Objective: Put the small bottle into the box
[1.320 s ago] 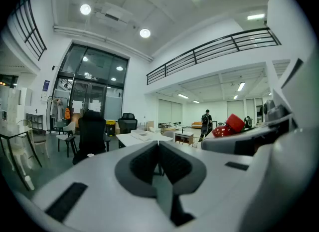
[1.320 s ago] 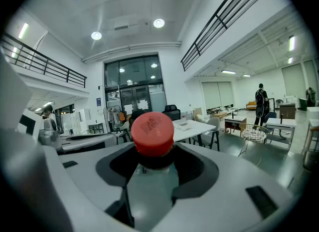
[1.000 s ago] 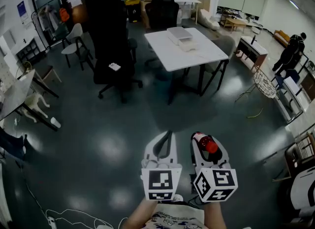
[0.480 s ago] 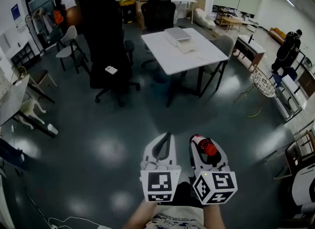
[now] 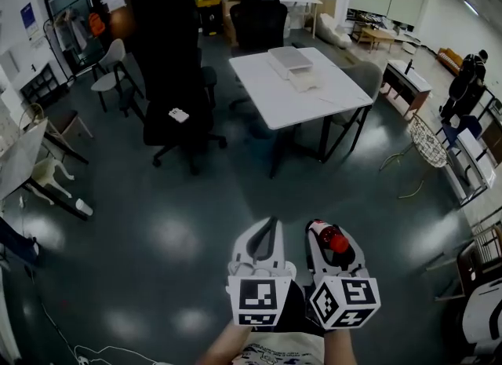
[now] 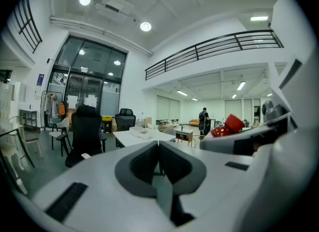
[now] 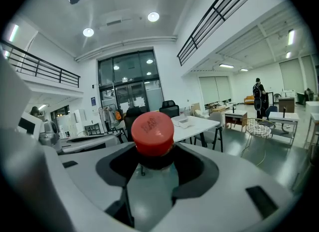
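My right gripper (image 5: 327, 239) is shut on a small clear bottle with a red cap (image 5: 336, 238); in the right gripper view the cap (image 7: 152, 132) sticks out between the jaws and the bottle body (image 7: 152, 186) sits in the grip. Beside it my left gripper (image 5: 267, 233) is shut with nothing in it, its pads (image 6: 159, 162) pressed together. Both are held low over the dark floor. A white box (image 5: 293, 60) and a smaller white tray-like box (image 5: 307, 80) lie on the white table (image 5: 314, 96) far ahead.
Black office chairs (image 5: 179, 112) stand left of and behind the table. A grey chair (image 5: 363, 81) is at the table's right. A wire basket (image 5: 427, 137) and desks line the right side, where a person (image 5: 463, 85) stands. Cables (image 5: 94, 349) lie on the floor at lower left.
The view has shifted slightly; the table sits a little further right than half a second ago. Both grippers keep their pose, the bottle still held.
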Action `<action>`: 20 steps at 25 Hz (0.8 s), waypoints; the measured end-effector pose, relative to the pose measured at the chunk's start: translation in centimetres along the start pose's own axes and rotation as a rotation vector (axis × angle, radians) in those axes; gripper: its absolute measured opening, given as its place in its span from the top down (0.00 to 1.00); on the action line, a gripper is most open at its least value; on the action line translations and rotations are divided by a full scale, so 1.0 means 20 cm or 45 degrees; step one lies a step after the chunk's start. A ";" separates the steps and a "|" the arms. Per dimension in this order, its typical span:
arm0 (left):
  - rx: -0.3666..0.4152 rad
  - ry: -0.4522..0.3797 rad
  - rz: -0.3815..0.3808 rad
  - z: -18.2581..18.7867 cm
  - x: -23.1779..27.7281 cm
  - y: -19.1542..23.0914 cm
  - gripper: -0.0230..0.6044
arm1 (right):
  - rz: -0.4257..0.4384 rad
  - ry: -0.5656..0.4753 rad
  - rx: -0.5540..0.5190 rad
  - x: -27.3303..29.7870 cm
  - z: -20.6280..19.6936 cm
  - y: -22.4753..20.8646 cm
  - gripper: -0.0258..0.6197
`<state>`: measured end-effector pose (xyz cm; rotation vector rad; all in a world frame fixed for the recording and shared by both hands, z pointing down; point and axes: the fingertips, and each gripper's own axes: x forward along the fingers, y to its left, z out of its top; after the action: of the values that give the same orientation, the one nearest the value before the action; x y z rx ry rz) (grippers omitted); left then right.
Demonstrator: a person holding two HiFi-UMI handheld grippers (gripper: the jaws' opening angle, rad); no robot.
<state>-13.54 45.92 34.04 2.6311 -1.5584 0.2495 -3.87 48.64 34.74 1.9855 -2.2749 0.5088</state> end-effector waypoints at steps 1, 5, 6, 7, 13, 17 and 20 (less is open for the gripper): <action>0.002 -0.001 0.006 0.01 0.05 0.01 0.93 | 0.008 0.001 0.002 0.05 0.01 -0.02 0.61; 0.013 -0.004 0.041 0.07 0.26 0.04 0.93 | 0.043 0.002 0.005 0.24 0.11 -0.12 0.61; 0.017 -0.003 0.049 0.09 0.32 0.05 0.93 | 0.051 0.003 0.007 0.29 0.13 -0.15 0.61; 0.020 -0.002 0.055 0.10 0.38 0.05 0.93 | 0.060 0.005 0.009 0.34 0.16 -0.18 0.61; 0.024 -0.017 0.086 0.23 0.75 0.04 0.93 | 0.107 -0.008 -0.004 0.64 0.36 -0.39 0.61; 0.011 -0.025 0.109 0.29 0.98 0.03 0.93 | 0.138 -0.012 -0.014 0.82 0.47 -0.53 0.61; 0.008 -0.019 0.130 0.30 1.10 0.04 0.93 | 0.162 -0.010 -0.017 0.94 0.51 -0.59 0.61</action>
<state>-3.23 25.63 31.91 2.5667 -1.7018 0.2419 6.35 26.54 32.51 1.8480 -2.4143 0.4956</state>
